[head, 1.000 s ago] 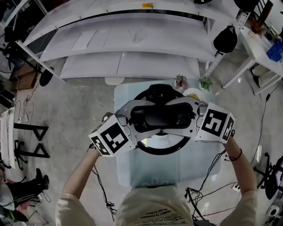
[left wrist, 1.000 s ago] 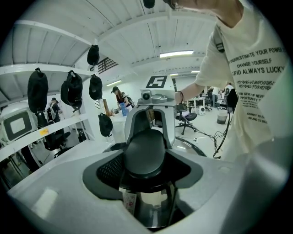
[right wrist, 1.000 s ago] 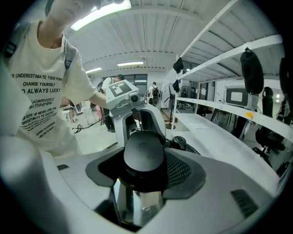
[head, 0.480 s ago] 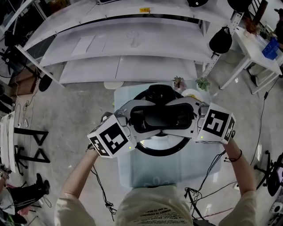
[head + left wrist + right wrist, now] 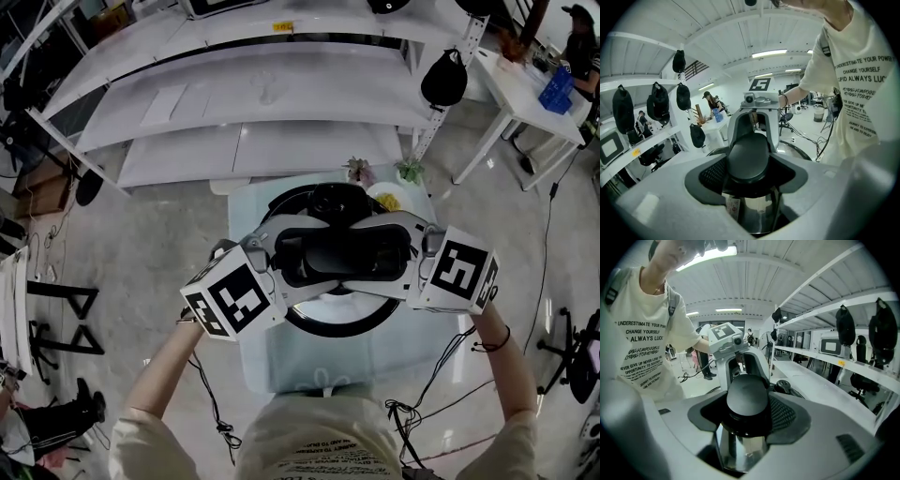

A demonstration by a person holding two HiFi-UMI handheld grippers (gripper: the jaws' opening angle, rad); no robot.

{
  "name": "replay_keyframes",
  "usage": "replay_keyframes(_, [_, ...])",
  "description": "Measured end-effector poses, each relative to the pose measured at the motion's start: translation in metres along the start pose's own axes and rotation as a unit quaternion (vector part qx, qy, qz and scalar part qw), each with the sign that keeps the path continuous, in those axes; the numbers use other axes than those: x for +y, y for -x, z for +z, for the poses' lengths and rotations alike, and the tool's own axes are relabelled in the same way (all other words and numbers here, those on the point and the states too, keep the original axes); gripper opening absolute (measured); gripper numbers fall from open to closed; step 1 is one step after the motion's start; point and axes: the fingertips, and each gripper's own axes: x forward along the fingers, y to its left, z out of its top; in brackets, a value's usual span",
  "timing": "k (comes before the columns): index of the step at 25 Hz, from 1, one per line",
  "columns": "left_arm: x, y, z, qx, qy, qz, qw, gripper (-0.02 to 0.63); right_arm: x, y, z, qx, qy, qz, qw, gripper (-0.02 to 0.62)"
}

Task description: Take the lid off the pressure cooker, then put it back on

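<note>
Head view: we see left gripper [image 5: 284, 255] and right gripper [image 5: 405, 249] clamped on opposite ends of the lid handle [image 5: 342, 251], over the pressure cooker [image 5: 342, 324]. The cooker nearly spans the table [image 5: 309, 367] (bare strip nearside). Left gripper view: jaws grip the handle end. Right gripper view: same grip, with the shelf [image 5: 820, 376] edge at right.

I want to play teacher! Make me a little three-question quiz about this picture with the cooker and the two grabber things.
1. True or false: only the left gripper clamps the black handle over the pressure cooker; the right gripper is off it.
2. What stands on the table beyond the cooker? A) small plants B) a kettle C) a stack of books
3. Fill in: each gripper carries a cube with black-and-white square ___.
Key: 1 false, both grip it; 2 A; 3 markers.
</note>
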Motion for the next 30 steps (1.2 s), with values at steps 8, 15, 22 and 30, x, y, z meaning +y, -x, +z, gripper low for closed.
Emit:
replay_keyframes(8, [-0.027, -0.037, 0.031, 0.004, 0.0, -0.006, 1.0, 0.287, 0.018, 0.047, -0.022, -0.01, -0.003, 0.003, 1.0, 0.273])
replay_keyframes(15, [-0.054, -0.078, 0.061, 0.001, 0.009, -0.003, 1.0, 0.287, 0.034, 0.094, -0.049, -0.002, -0.005, 0.011, 1.0, 0.273])
replay_keyframes(22, [-0.078, -0.112, 0.073, 0.01, 0.018, 0.001, 0.9998, 0.287, 0.048, 0.125, -0.078, -0.002, -0.01, 0.022, 1.0, 0.273])
replay_keyframes(30, [-0.1, -0.14, 0.076, 0.025, 0.031, 0.003, 0.9992, 0.287, 0.063, 0.143, -0.104, -0.008, -0.019, 0.034, 0.999, 0.273])
